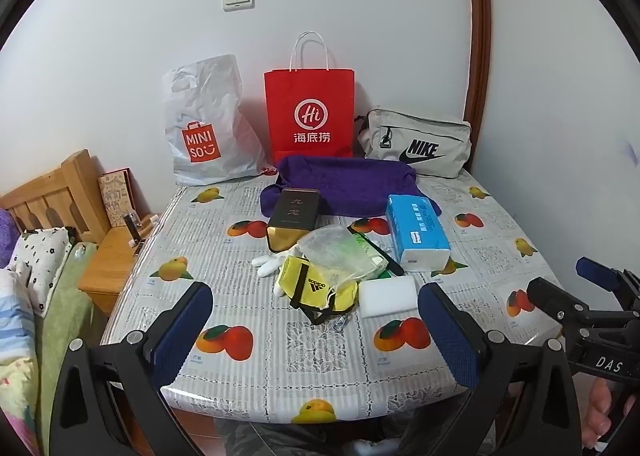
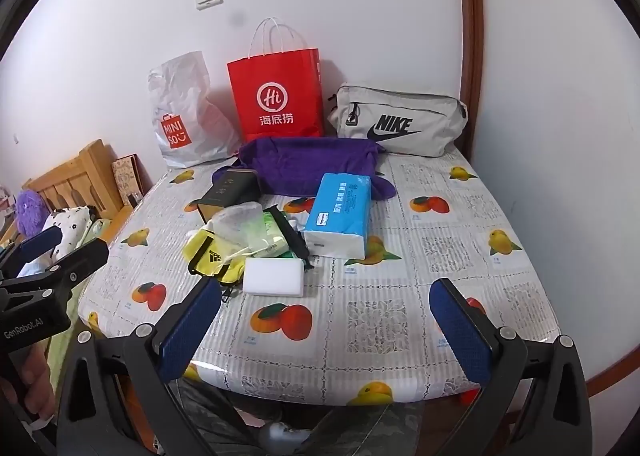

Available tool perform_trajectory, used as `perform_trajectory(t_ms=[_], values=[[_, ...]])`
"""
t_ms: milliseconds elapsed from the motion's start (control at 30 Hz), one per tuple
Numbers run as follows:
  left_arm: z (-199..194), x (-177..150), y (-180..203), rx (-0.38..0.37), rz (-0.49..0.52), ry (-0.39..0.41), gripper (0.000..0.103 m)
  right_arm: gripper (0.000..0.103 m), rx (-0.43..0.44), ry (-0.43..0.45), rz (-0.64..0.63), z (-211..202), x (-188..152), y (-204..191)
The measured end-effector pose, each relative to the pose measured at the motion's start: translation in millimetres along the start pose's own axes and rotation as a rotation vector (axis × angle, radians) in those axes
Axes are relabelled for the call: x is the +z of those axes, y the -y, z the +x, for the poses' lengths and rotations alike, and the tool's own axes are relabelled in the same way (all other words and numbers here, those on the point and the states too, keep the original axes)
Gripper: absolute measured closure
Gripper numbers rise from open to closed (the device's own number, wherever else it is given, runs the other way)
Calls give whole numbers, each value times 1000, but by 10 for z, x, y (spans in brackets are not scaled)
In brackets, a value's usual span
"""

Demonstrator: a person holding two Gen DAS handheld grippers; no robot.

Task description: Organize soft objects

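Observation:
A heap of soft things lies mid-table: a purple towel (image 1: pixel 344 186), a blue tissue pack (image 1: pixel 418 232), a white sponge (image 1: pixel 387 296), a yellow adidas pouch (image 1: pixel 316 288), a clear plastic bag (image 1: pixel 340 252) and a white plush piece (image 1: pixel 270 262). A dark tin box (image 1: pixel 294 218) stands among them. My left gripper (image 1: pixel 316 326) is open above the table's near edge, short of the pouch and sponge. My right gripper (image 2: pixel 326 320) is open too, nearer than the sponge (image 2: pixel 274 276) and tissue pack (image 2: pixel 340 214), nothing between its fingers.
Against the back wall stand a white Miniso bag (image 1: pixel 208 124), a red paper bag (image 1: pixel 310 114) and a grey Nike pouch (image 1: pixel 416 142). The table (image 1: pixel 304 360) has a fruit-print cover. A wooden bedside stand (image 1: pixel 110 260) and bed lie to the left.

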State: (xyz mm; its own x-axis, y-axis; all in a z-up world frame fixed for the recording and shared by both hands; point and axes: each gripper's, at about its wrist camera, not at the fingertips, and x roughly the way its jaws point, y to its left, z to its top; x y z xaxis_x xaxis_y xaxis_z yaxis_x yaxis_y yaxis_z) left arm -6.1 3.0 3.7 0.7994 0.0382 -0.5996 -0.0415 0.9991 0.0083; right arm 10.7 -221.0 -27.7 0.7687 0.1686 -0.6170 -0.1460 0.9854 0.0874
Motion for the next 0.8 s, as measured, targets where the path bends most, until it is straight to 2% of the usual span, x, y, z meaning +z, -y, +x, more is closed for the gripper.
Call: perform_trajectory(t_ms=[800], values=[[-19, 76, -10, 22, 12, 4, 0, 0, -1, 13, 9, -62, 51, 16]])
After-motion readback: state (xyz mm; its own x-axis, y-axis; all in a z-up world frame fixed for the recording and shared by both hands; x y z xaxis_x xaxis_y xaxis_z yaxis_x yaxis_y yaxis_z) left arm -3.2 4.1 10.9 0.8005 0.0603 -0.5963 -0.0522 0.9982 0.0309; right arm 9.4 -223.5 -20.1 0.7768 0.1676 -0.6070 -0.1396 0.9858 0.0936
